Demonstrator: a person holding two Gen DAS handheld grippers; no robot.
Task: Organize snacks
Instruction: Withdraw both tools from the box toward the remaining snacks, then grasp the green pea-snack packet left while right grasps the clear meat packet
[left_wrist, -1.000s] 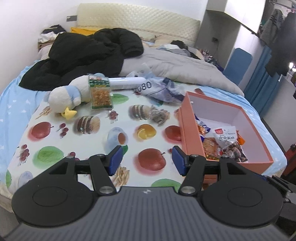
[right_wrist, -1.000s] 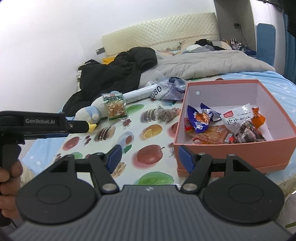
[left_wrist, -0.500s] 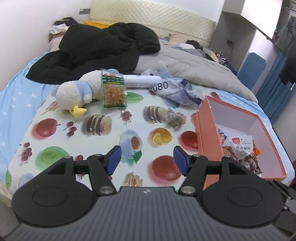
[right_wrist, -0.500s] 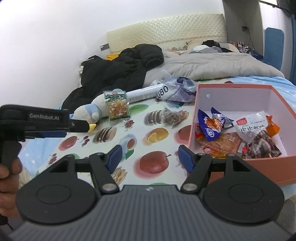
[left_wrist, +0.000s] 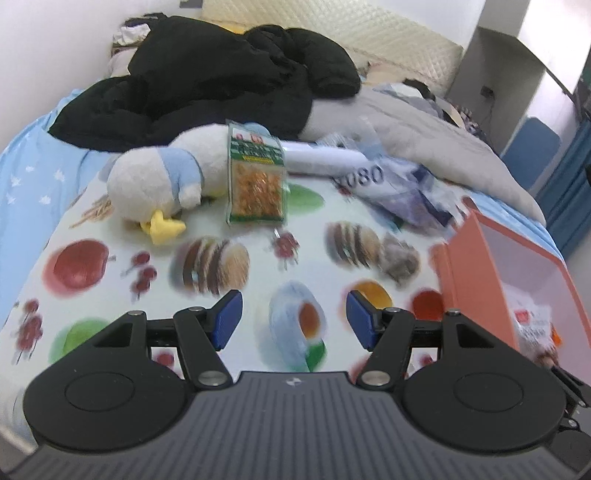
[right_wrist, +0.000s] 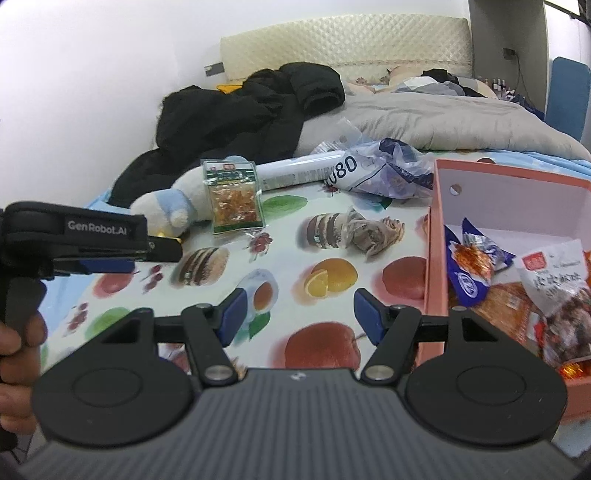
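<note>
A green-topped packet of orange snacks leans on a white plush duck at the far side of the fruit-print cloth. A small brownish wrapped snack lies near the orange box, which holds several snack packets. My left gripper hovers open over the cloth, nothing between its fingers. My right gripper is empty too, its jaws closing a little. From the right wrist view, the left gripper's body reaches in from the left, held by a hand.
A black jacket and grey duvet are piled behind the cloth. A white tube and a crumpled blue-and-white plastic bag lie beyond the loose snacks. A wall runs along the left; blue furniture stands far right.
Both grippers have moved forward and down over the cloth, toward the plush duck and green packet. The orange box has slid to the right edge of both views.
</note>
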